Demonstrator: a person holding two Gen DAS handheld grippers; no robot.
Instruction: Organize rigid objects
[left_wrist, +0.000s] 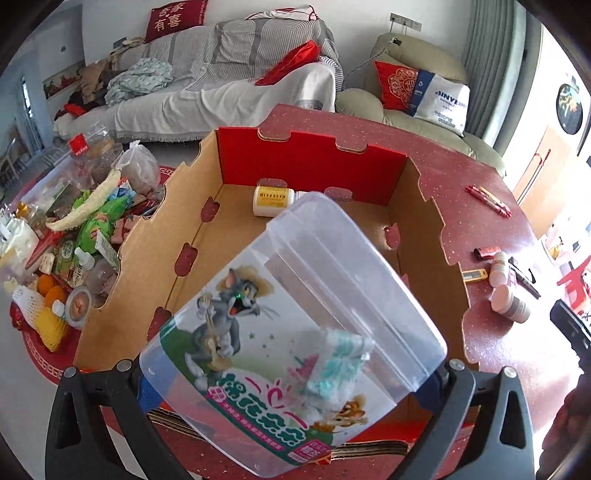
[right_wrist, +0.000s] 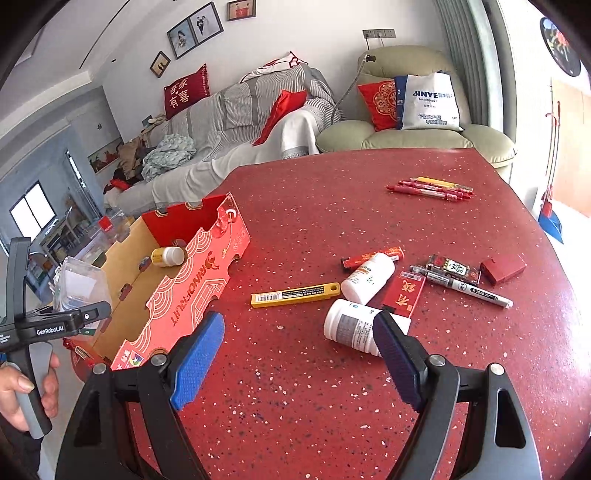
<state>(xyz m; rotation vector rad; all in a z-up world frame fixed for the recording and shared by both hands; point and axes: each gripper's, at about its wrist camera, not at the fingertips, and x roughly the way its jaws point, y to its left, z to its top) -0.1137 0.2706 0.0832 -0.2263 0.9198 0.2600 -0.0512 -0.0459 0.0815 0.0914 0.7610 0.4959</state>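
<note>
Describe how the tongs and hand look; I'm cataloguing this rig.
Right tongs: black angular arms with triangular cutouts, silver pivot screws, blue ribbed pads. Left tongs: the same black frame and screws, and in the right view its side reads "GenRobot.AI" in white. A bare hand grips its grey handle; no cables show.

Left gripper (left_wrist: 291, 373): my fingers clamped tight, tilted down | right gripper (right_wrist: 299, 354): my fingers spread wide, nothing between them

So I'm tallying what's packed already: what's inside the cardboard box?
One white bottle with a yellow label lies on the floor of the cardboard box, near the far wall. The clear plastic tub in the left gripper hides the near floor.
</note>
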